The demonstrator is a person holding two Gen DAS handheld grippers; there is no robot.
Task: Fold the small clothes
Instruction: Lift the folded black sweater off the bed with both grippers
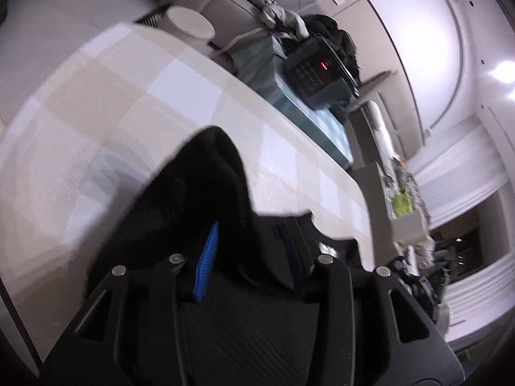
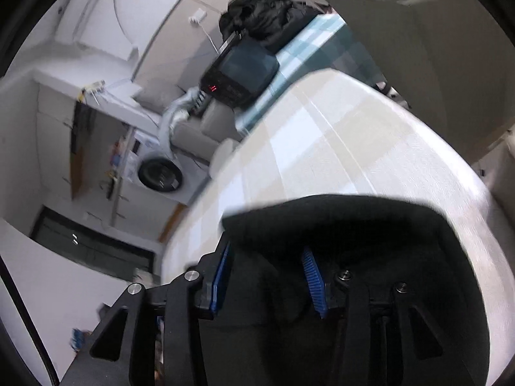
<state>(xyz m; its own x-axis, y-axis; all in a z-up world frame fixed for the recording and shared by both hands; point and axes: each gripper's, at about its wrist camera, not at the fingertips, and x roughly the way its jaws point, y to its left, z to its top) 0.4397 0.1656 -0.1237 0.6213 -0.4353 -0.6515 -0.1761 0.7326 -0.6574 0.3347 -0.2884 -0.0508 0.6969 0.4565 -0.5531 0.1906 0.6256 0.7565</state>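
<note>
Nearest the lens in the left wrist view, the left tongs (image 1: 254, 251) stand partly spread over the black garment (image 1: 206, 193). One blue pad (image 1: 206, 263) shows clear of the cloth; the other finger is mostly buried in dark fabric, so whether any fold lies against it cannot be told. The garment rests on the checked cream tabletop (image 1: 128, 96), and here a rounded lobe of it rises up and away from the tongs, toward the far edge of the tabletop.

In the right wrist view, the right tongs (image 2: 267, 280) are likewise spread, both blue pads (image 2: 313, 284) visible with a gap between them and cloth beneath and behind; nothing appears pinched. The black garment (image 2: 338, 222) fills the space just ahead of these tongs and lies on the tabletop (image 2: 354, 122). Its straight far edge runs crosswise to the fingers, so its long axis is judged to lie side to side between the two tongs.

Both tongs sit directly over the garment, one toward each end; neither is clearly nearer. Any next fold would likely turn on regripping that crosswise edge. Motion blur softens both views.
</note>
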